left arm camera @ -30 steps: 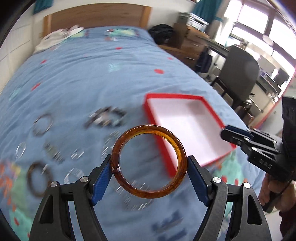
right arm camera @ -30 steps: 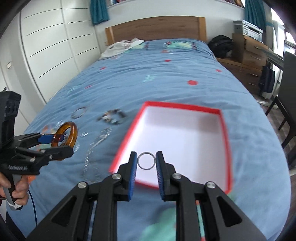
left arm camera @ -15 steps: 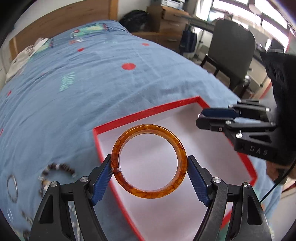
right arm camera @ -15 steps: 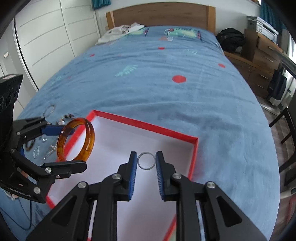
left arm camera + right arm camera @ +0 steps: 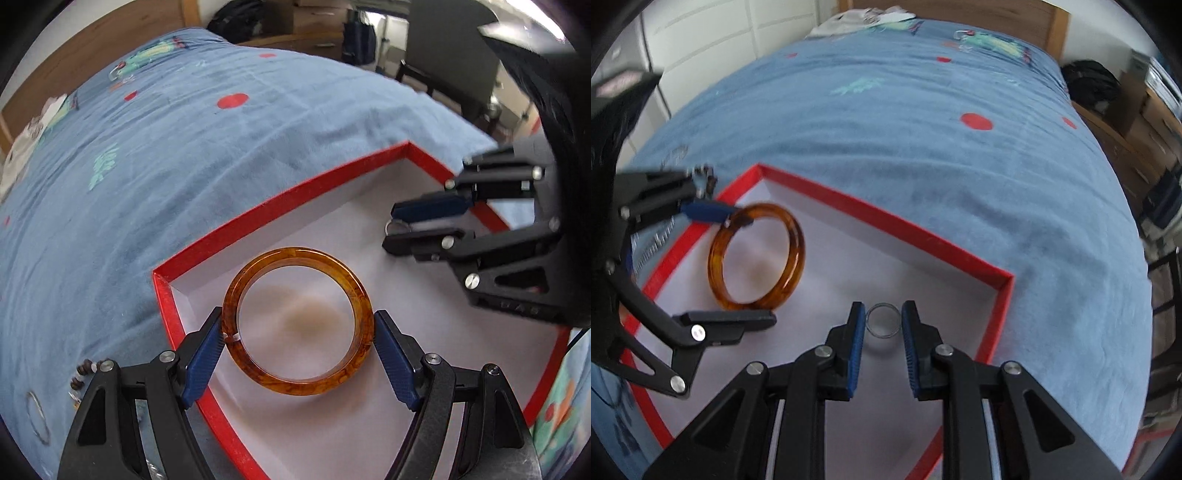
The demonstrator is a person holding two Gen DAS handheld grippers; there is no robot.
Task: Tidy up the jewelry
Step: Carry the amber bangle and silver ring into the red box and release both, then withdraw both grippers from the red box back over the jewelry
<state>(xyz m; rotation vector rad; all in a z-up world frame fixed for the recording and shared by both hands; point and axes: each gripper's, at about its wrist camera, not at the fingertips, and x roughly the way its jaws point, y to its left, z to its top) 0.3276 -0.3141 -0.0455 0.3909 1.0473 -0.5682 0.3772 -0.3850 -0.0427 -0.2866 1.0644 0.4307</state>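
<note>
Both tongs clamp jewelry: bangle [image 5: 297,320], ring [image 5: 882,320].

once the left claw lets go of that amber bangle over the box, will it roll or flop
The amber bangle looks rigid, keeping its round shape in the left claw, so flopping seems unlikely. Released on edge, it might roll, though the red box walls should stop it.

The left black plastic claw [image 5: 298,352] and the right black plastic claw [image 5: 882,349] each had blue ribbed pads [image 5: 855,350], silver screws, triangular cut-outs.
</note>
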